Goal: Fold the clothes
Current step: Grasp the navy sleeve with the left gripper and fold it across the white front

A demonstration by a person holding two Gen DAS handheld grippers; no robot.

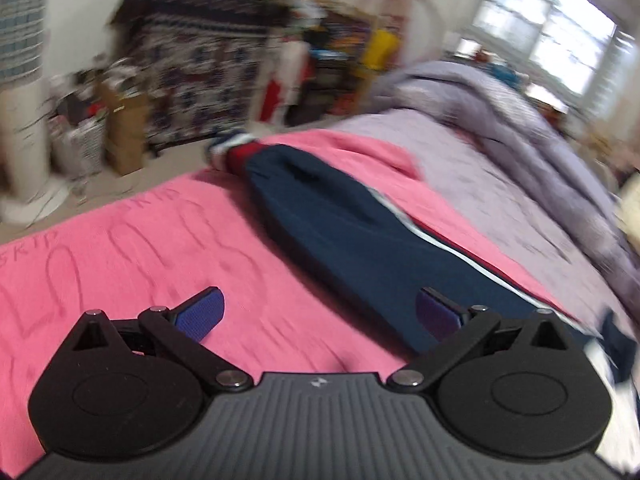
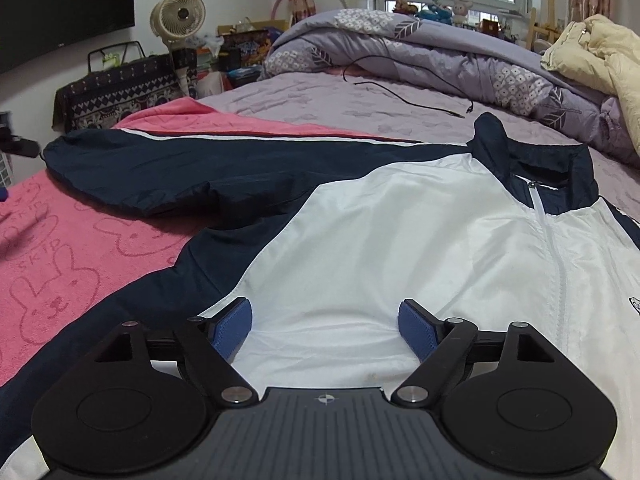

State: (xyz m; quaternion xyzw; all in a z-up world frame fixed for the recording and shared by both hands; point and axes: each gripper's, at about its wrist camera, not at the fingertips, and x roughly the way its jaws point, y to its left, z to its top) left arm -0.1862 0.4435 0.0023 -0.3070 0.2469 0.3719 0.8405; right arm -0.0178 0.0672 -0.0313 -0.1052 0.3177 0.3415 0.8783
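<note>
A navy and white zip jacket (image 2: 380, 232) lies front up on a pink rabbit-print towel (image 2: 60, 272) spread over the bed. Its navy sleeve (image 2: 168, 168) stretches out to the left. My right gripper (image 2: 324, 316) is open low over the white front panel, blue pads apart, with white cloth lying between them and not pinched. In the blurred left wrist view, the same navy sleeve (image 1: 360, 240) runs diagonally across the pink towel (image 1: 140, 260) to a red and white striped cuff (image 1: 236, 148). My left gripper (image 1: 320, 308) stands open above the sleeve's near part, holding nothing.
A lilac bedspread (image 2: 360, 104) carries a loose black cable (image 2: 420, 100). A bunched purple patterned quilt (image 2: 400, 40) and a cream duvet (image 2: 600, 52) lie at the far end. Past the bed's left edge stand a fan (image 2: 178, 12), a cloth-covered unit (image 2: 120, 88) and cluttered boxes (image 1: 124, 136).
</note>
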